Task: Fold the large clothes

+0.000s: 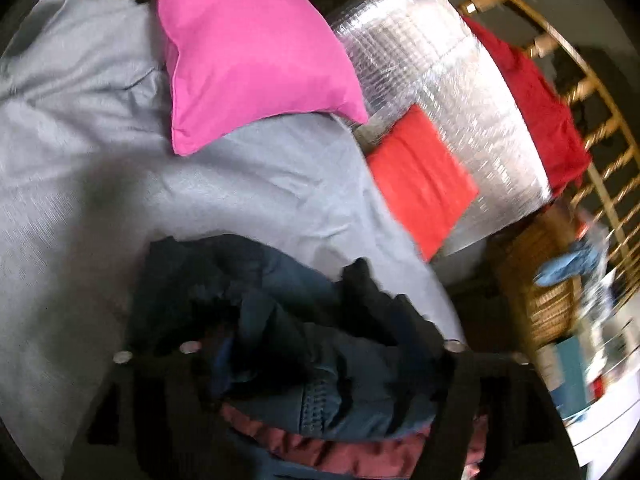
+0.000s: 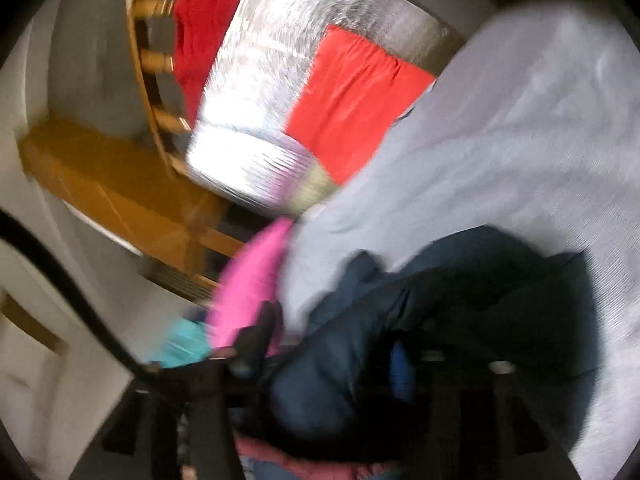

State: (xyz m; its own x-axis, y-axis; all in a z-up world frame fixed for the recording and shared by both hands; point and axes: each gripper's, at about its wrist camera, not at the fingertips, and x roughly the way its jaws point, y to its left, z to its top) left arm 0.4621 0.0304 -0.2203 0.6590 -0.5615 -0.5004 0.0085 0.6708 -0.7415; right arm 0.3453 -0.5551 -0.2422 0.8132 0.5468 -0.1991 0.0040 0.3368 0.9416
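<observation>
Both grippers, left (image 1: 316, 364) and right (image 2: 340, 364), look clamped on the bunched dark jacket (image 1: 288, 320); it could snag the pink pillow (image 1: 248, 52) at 11 o'clock.

Both rigs were matte black plastic, pretty chunky. The left gripper (image 1: 316, 392) had blocky black fingers with rectangular cutouts along the sides and small round silver screws (image 1: 123, 357) across the front edge. The right gripper (image 2: 360, 396) was the same deal but blurrier: black frame, a silver screw (image 2: 502, 367), plus a thin black cable (image 2: 76, 296) curving off its left side.
</observation>
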